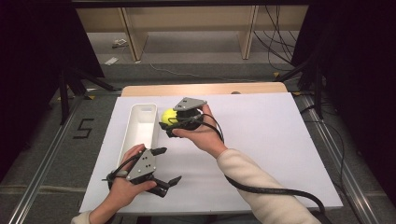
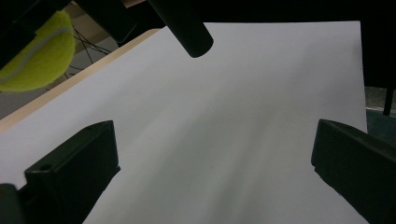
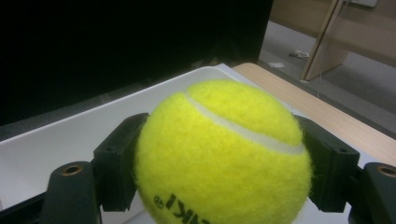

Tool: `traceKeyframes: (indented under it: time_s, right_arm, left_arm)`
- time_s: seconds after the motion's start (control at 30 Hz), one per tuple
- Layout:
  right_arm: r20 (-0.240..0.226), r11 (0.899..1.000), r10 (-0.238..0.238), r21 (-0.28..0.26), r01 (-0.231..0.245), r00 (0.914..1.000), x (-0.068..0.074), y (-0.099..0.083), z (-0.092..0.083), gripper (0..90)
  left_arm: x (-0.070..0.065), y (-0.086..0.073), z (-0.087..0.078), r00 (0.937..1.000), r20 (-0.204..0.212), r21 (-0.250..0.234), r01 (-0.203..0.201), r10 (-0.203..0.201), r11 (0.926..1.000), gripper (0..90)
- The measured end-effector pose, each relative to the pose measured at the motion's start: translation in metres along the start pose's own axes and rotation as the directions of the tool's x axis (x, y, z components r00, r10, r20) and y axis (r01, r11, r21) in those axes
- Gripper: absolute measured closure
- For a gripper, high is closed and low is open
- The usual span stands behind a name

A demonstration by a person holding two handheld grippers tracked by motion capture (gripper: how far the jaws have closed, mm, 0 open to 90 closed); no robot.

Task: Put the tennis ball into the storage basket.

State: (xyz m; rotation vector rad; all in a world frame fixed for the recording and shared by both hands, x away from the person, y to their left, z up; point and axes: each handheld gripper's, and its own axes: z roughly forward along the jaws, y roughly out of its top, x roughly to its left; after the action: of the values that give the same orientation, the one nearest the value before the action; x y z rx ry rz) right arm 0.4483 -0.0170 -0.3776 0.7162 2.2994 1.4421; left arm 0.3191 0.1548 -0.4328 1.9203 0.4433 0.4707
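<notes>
Beside the tray (image 1: 140, 122), right gripper (image 1: 169, 122) grips tennis ball (image 1: 167, 115).

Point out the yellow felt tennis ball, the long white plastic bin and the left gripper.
Yellow felt tennis ball (image 3: 219, 154): right gripper view, its front face.
Long white plastic bin (image 1: 132, 125): high view, left wall.
Left gripper (image 1: 167, 165): high view, between its fingers.

Place: a recording lab
Signs: black stands (image 1: 70, 88), floor rails (image 1: 44, 154), loose cables (image 1: 275, 35), a taped floor numeral (image 1: 83, 128), white-covered table (image 1: 261, 140)
</notes>
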Motion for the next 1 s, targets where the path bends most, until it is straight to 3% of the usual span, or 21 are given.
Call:
traceKeyframes:
  time_s: [1.0]
  right_arm:
    - [-0.011, 1.000, -0.003, 0.003, 0.003, 0.9999, 0.0045, 0.0050, 0.0086, 26.1]
  left_arm:
    - [-0.0006, 0.0002, 0.0001, 1.0000, 0.004, 0.002, -0.002, 0.002, 1.0000, 0.1]
